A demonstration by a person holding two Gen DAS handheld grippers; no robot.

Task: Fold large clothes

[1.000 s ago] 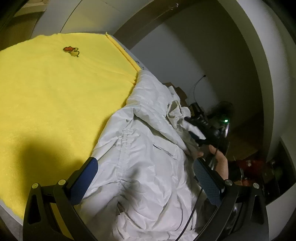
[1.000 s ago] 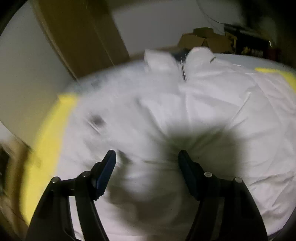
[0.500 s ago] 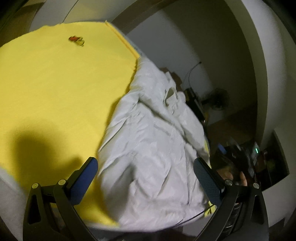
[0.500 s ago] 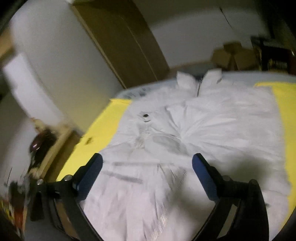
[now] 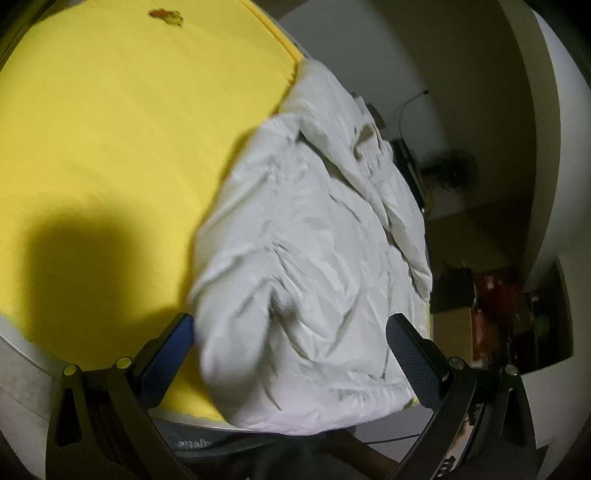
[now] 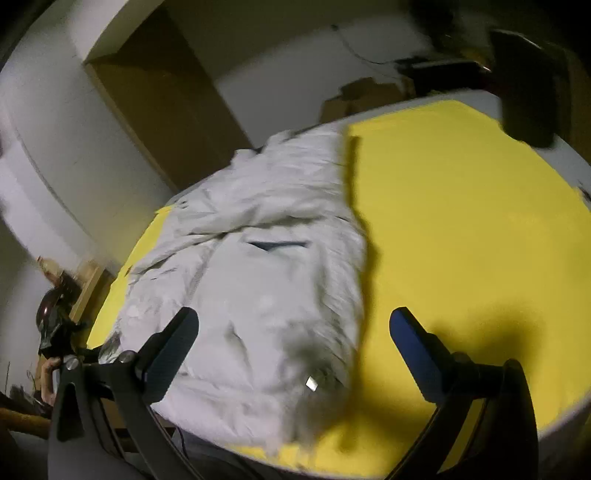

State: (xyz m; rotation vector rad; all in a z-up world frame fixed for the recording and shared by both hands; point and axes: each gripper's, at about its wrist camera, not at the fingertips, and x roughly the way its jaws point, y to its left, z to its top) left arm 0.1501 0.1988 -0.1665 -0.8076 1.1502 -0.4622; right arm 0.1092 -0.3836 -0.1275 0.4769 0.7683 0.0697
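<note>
A white padded jacket (image 5: 314, 251) lies crumpled along one side of a bed covered by a yellow blanket (image 5: 122, 147). In the right wrist view the jacket (image 6: 258, 280) shows a dark pocket slit and a zip line. My left gripper (image 5: 290, 343) is open and empty, held above the jacket's near end at the bed's edge. My right gripper (image 6: 293, 332) is open and empty, held above the jacket's near edge. Neither touches the cloth.
A small red and yellow emblem (image 5: 166, 15) marks the far part of the blanket. Cardboard boxes (image 6: 354, 98) and cables stand by the wall behind the bed. A brown door (image 6: 162, 103) is at the back left. Dark clutter (image 5: 491, 295) fills the floor beside the bed.
Both grippers have pulled back and up from the jacket toward the bed's near edge. The right gripper, narrower a second ago, has opened wide. The jacket lies let go on the blanket.
</note>
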